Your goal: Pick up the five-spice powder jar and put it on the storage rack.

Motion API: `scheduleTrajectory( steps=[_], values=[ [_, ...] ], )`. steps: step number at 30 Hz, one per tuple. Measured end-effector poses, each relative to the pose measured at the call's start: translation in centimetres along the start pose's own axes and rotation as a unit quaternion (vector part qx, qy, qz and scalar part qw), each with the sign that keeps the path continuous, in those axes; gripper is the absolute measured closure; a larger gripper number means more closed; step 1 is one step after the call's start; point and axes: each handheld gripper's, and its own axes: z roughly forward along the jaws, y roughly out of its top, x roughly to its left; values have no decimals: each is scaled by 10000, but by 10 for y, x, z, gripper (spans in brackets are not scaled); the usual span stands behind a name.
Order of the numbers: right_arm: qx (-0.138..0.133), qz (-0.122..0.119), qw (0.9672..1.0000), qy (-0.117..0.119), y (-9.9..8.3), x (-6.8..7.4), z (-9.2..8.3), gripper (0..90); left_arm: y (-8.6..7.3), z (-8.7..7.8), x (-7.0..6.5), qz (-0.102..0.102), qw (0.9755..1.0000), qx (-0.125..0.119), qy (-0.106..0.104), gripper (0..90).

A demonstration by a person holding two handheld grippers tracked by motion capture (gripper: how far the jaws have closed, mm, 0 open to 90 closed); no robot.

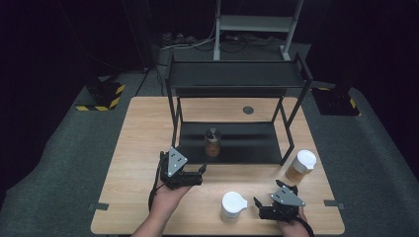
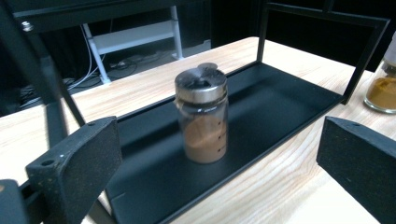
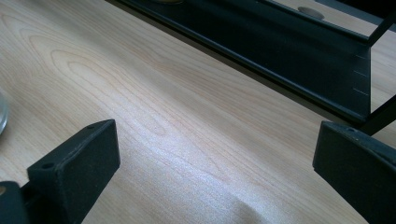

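Observation:
A glass spice jar (image 1: 212, 142) with a metal lid and brown powder stands upright on the black bottom tray (image 1: 247, 148) of a shelf rack. My left gripper (image 1: 201, 172) lies on the table just in front of the tray, open. In the left gripper view the spice jar (image 2: 201, 119) stands centred ahead of the left gripper (image 2: 218, 140), beyond its wide-apart jaws. My right gripper (image 1: 258, 207) rests near the table's front edge, pointing left at a white-lidded jar (image 1: 232, 205). In its own view the right gripper (image 3: 217, 154) is open over bare wood.
A second white-lidded jar (image 1: 301, 165) of orange-brown powder stands at the rack's front right leg; this jar (image 2: 383, 86) also shows at the right of the left gripper view. The rack's upper shelf (image 1: 237, 76) overhangs the tray. The tray edge (image 3: 280, 46) lies ahead of the right gripper.

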Motion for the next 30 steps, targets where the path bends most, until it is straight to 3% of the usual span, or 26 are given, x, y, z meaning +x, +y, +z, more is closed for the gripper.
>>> scheduleTrajectory(
  steps=[14, 23, 30],
  values=[
    [3, -1, 10000, -28, 0, 1, 0, 2, -31, -27, 4, 69, 9999, 59, 140, 4],
    [5, -19, 10000, -52, 0, 2, 0, 2, -60, -35, 11, -93, 9996, 229, 147, 4],
    [26, -29, 10000, -84, 1, 3, 0, 1, -74, -39, 16, -68, 9987, 477, 157, 4]
  ],
)
